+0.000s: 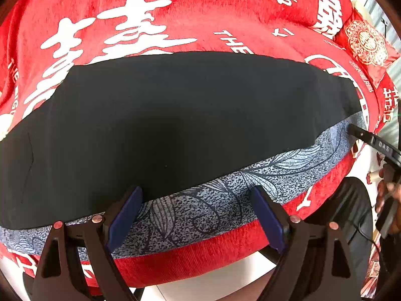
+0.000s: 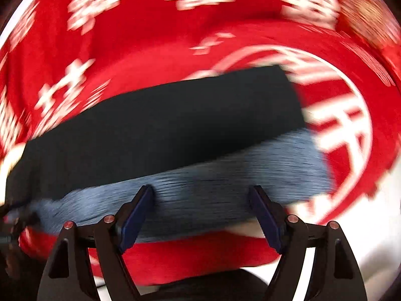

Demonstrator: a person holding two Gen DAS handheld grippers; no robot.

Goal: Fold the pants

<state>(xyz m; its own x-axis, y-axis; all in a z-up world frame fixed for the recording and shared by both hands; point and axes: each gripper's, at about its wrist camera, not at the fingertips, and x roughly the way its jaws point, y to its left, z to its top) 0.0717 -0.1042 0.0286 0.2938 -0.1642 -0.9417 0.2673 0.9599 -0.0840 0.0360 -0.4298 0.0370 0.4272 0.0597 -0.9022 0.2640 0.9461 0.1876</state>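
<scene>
The pants (image 1: 175, 115) lie flat on a red cover (image 1: 175, 17): a black fabric layer on top, with a grey-blue leaf-patterned strip (image 1: 225, 193) showing along the near edge. My left gripper (image 1: 195, 215) hovers over that patterned strip, jaws wide apart, nothing between the blue pads (image 1: 125, 215). In the blurred right wrist view the same pants (image 2: 163, 130) and grey-blue strip (image 2: 200, 188) appear, with my right gripper (image 2: 200, 215) open above the strip near its right end. The right gripper's finger (image 1: 373, 140) also shows at the far right of the left wrist view.
The red cover with white characters (image 2: 150, 57) drapes over the surface edge near me. A red embroidered cushion (image 1: 363, 42) sits at the far right corner. A person's hand (image 1: 386, 195) holds the other gripper at right. White floor (image 1: 213, 276) lies below the edge.
</scene>
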